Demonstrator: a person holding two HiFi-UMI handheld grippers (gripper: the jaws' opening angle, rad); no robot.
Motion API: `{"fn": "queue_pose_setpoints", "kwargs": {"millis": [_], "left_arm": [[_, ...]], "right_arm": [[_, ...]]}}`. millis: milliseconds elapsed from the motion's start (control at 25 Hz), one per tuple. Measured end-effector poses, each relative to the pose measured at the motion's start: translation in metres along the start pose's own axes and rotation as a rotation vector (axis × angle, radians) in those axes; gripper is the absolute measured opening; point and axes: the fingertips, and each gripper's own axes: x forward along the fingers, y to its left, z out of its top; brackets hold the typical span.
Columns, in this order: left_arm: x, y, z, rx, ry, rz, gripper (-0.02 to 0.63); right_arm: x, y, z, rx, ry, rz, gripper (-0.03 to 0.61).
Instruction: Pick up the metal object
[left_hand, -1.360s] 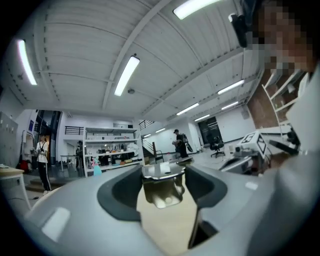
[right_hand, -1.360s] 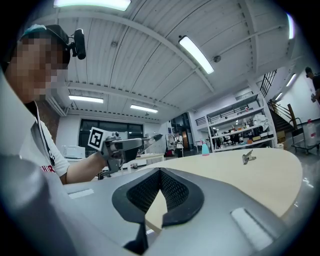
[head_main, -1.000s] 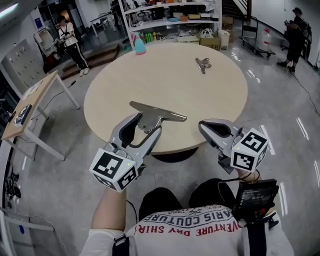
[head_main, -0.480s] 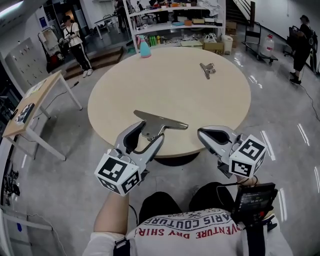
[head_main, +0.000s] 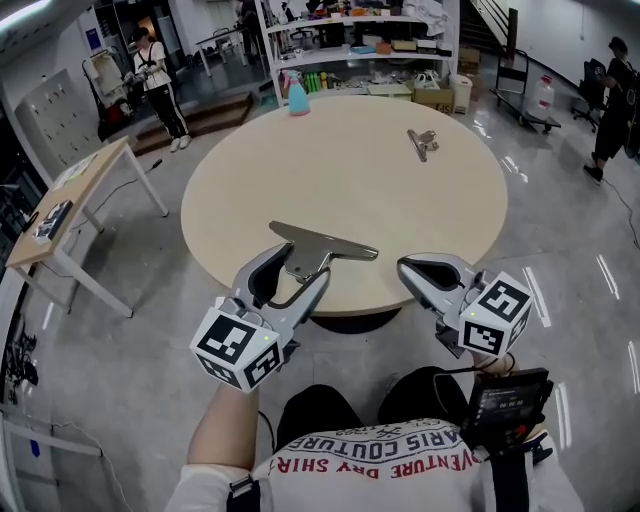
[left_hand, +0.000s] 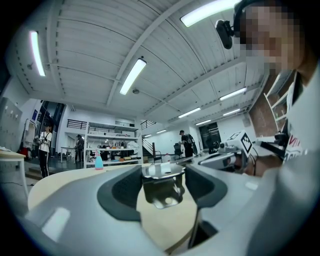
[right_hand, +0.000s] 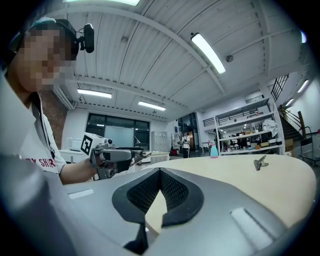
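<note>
Head view: the left gripper (head_main: 298, 262) is clamping the handle of the large metal clip (head_main: 325, 240), which is jutting toward 12 o'clock over the near edge of the round table (head_main: 420, 215), its long bar running roughly 9 to 3 o'clock. The right gripper (head_main: 412, 268), pinched together and empty, is hovering at 3 o'clock. A smaller clip (head_main: 422, 142) is lying well apart at 1 o'clock.

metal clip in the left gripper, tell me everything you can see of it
The metal clip is a large bulldog type in shiny grey metal: a long flat bar in front, a narrower handle tab with a hole behind. The left gripper pinches that tab, holding it roughly level over the round table, at its near edge.
</note>
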Motion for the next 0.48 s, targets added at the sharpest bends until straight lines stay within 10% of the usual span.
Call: {"fn": "queue_pose_setpoints", "kwargs": {"millis": [480], "left_arm": [[-0.0024,0.0012,0.0005,-0.021,0.005,0.002,0.268]], "right_arm": [[-0.0010,0.0024,0.0052,-0.005,0.002,-0.008,0.000]]}}
